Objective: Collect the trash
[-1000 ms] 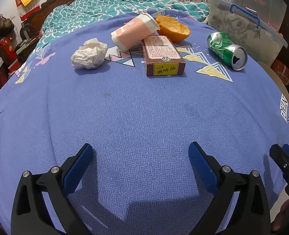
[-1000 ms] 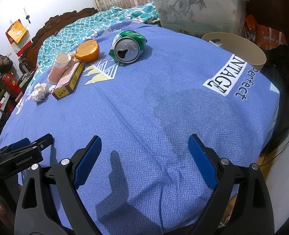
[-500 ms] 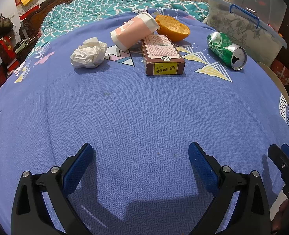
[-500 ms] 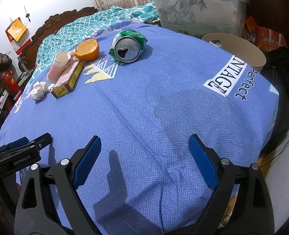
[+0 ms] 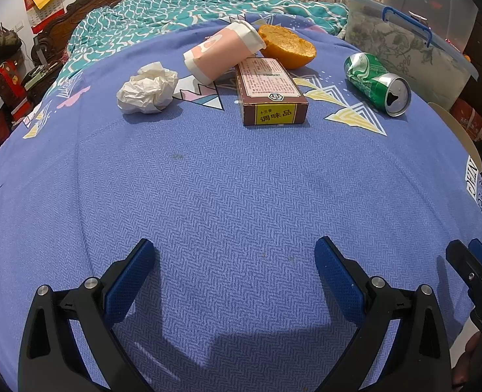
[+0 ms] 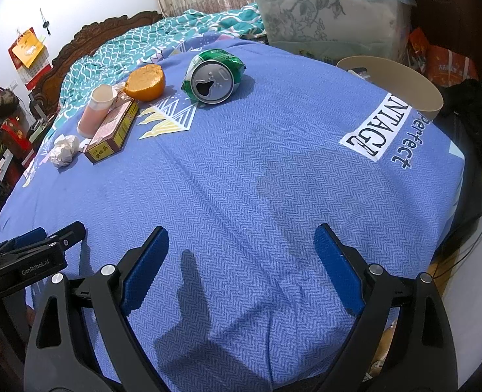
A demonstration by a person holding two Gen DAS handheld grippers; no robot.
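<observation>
Inspecting both views, I find the left gripper (image 5: 234,271) and right gripper (image 6: 241,254) with fingers spread wide, empty, over the blue bedspread (image 5: 241,179). Well ahead lie crumpled tissue (image 5: 148,88), pink paper cup (image 5: 223,54), brown seasoning box (image 5: 270,91), orange half (image 5: 288,47) and crushed green can (image 5: 376,83).

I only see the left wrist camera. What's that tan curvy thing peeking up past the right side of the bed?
Observer: The right wrist view shows all of it. It's a round tan bin, open at the top, standing just past the edge of the blue sheet.
Operator: Is the other hand-held gripper holding any trash?
Observer: No. The right hand-held gripper is wide open with nothing between its fingers, over bare sheet.
</observation>
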